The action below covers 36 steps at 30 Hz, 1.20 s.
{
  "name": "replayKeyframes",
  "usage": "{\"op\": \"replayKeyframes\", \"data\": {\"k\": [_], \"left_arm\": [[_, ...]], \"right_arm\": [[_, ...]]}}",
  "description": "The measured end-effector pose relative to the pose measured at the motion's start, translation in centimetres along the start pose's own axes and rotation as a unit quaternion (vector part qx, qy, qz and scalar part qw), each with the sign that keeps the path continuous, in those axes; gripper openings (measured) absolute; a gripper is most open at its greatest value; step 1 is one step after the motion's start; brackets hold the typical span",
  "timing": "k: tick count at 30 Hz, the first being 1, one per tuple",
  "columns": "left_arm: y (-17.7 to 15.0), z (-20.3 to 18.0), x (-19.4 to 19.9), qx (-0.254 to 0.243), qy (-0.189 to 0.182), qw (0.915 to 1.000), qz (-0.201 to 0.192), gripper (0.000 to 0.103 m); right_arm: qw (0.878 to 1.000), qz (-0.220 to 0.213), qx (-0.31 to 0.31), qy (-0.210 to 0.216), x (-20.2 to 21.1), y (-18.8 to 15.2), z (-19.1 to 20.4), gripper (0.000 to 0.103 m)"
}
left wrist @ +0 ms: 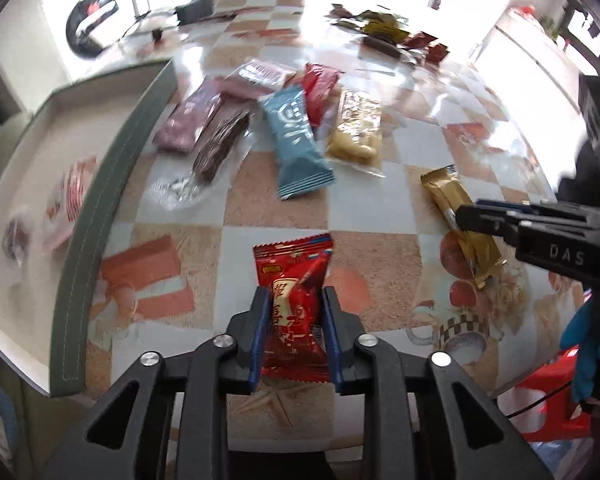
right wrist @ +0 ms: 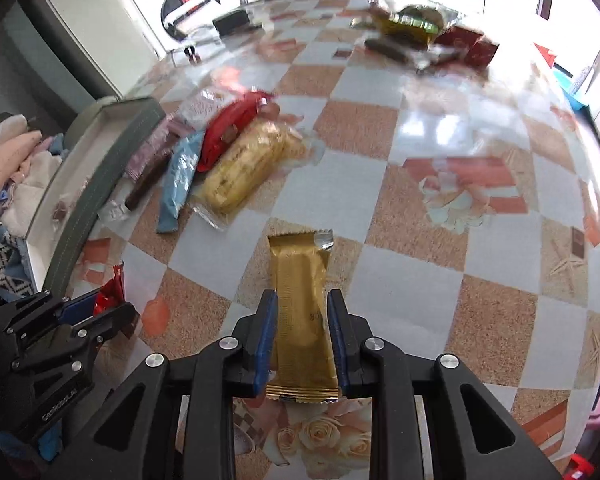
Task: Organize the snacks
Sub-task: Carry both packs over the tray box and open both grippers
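My left gripper [left wrist: 295, 300] is shut on a red snack packet [left wrist: 294, 280] and holds it over the checkered table. My right gripper [right wrist: 301, 306] is shut on a gold snack bar [right wrist: 300, 300]; it also shows at the right of the left wrist view [left wrist: 460, 220]. The left gripper shows in the right wrist view [right wrist: 112, 312] at lower left. A pile of snacks lies ahead: a blue packet [left wrist: 296, 140], a red packet [left wrist: 320, 88], a yellow cracker pack [left wrist: 358, 128], a dark bar [left wrist: 220, 146] and pink packets [left wrist: 192, 120]. A grey-rimmed box [left wrist: 96, 208] at left holds some snacks.
More wrappers and red packets [left wrist: 388, 32] lie at the table's far right. A black object [left wrist: 194, 10] sits at the far edge, with a person standing behind it. Folded cloths [right wrist: 8, 152] lie left of the box. A red stool [left wrist: 548, 396] stands off the table's right side.
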<state>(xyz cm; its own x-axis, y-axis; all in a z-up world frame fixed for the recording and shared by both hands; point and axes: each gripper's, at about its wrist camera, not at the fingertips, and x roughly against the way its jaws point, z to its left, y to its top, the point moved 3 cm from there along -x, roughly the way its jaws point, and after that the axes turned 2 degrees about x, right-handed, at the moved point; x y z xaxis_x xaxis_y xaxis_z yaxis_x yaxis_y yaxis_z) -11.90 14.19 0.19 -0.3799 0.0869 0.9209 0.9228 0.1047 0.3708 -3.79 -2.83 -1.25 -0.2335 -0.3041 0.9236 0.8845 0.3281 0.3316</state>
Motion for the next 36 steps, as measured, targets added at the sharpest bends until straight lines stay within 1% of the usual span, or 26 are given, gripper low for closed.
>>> {"op": "replayKeyframes", "data": {"k": [1, 2, 3, 5, 8, 9, 10, 11, 12, 13, 15, 16, 17, 18, 21, 24, 27, 30, 32, 34, 36], "left_arm": [[0.0, 0.2, -0.1, 0.006, 0.003, 1.0000, 0.004, 0.037], [0.1, 0.3, -0.3, 0.009, 0.008, 0.9999, 0.007, 0.046], [0.1, 0.4, -0.4, 0.011, 0.014, 0.9998, 0.009, 0.057], [0.2, 0.2, -0.9, 0.011, 0.024, 0.9996, 0.012, 0.066], [0.3, -0.7, -1.5, -0.006, 0.048, 0.9988, 0.007, 0.067], [0.3, -0.9, -1.5, -0.014, 0.051, 0.9986, 0.002, 0.067], [0.3, -1.1, -1.6, -0.018, 0.052, 0.9985, -0.002, 0.067], [0.2, -1.2, -1.5, -0.019, 0.047, 0.9987, -0.004, 0.059], [0.1, -1.3, -1.5, -0.024, 0.042, 0.9988, -0.007, 0.043], [0.1, -1.6, -1.3, -0.033, 0.039, 0.9986, -0.012, 0.035], [0.0, -1.5, -1.2, -0.028, 0.020, 0.9994, -0.010, 0.033], [0.0, -1.4, -1.1, -0.021, 0.002, 0.9997, -0.010, 0.033], [0.0, -1.2, -0.9, -0.010, -0.019, 0.9997, -0.008, 0.032], [-0.1, -0.8, -0.6, -0.001, -0.032, 0.9995, -0.007, 0.032], [0.1, -0.2, 0.7, 0.005, -0.040, 0.9990, -0.018, 0.032], [1.2, 0.4, 2.6, 0.009, -0.050, 0.9979, -0.041, 0.032], [2.5, 1.8, 4.8, 0.014, -0.054, 0.9964, -0.065, 0.032], [4.1, 3.8, 7.0, 0.019, -0.051, 0.9944, -0.091, 0.032], [4.8, 5.3, 8.3, 0.020, -0.036, 0.9929, -0.111, 0.032], [5.6, 7.3, 9.7, 0.025, -0.012, 0.9908, -0.132, 0.032], [6.3, 9.7, 10.5, 0.035, 0.004, 0.9890, -0.144, 0.032]], "right_arm": [[1.000, 0.002, -0.003, -0.005, -0.2, 0.0, -0.1, 0.059], [1.000, 0.001, -0.003, -0.013, -0.2, 0.0, -0.2, 0.081], [1.000, -0.004, 0.001, -0.020, -0.1, 0.1, -0.1, 0.081], [1.000, -0.002, 0.008, -0.028, -0.2, 0.2, 0.3, 0.081], [0.999, 0.007, 0.018, -0.041, -0.9, 0.3, 0.9, 0.081], [0.998, 0.007, 0.027, -0.053, -1.3, 0.4, 1.2, 0.078], [0.996, 0.004, 0.047, -0.081, -1.4, 0.4, 1.6, 0.072], [0.993, -0.001, 0.065, -0.096, -1.4, 0.3, 2.1, 0.058], [0.993, -0.001, 0.075, -0.086, -1.2, 0.2, 2.6, 0.037], [0.993, 0.003, 0.083, -0.089, -1.1, 0.1, 3.1, 0.025], [0.991, 0.001, 0.096, -0.095, -0.9, -0.1, 3.6, 0.023], [0.992, 0.000, 0.093, -0.088, -0.9, -0.3, 3.6, 0.023], [0.994, -0.002, 0.083, -0.072, -0.8, -0.3, 3.4, 0.023], [0.997, -0.004, 0.062, -0.042, -0.4, -0.4, 3.1, 0.023], [0.999, -0.012, 0.035, 0.001, 0.7, 0.0, 2.9, 0.023], [0.999, -0.025, 0.027, 0.022, 2.3, 0.8, 3.3, 0.023], [0.998, -0.038, 0.027, 0.044, 3.7, 2.3, 4.6, 0.023], [0.996, -0.043, 0.041, 0.060, 4.2, 3.9, 6.9, 0.023], [0.995, -0.045, 0.050, 0.071, 4.0, 5.2, 8.7, 0.023], [0.994, -0.044, 0.062, 0.084, 3.6, 6.6, 11.0, 0.023], [0.992, -0.043, 0.074, 0.095, 3.1, 7.7, 13.2, 0.023]]}}
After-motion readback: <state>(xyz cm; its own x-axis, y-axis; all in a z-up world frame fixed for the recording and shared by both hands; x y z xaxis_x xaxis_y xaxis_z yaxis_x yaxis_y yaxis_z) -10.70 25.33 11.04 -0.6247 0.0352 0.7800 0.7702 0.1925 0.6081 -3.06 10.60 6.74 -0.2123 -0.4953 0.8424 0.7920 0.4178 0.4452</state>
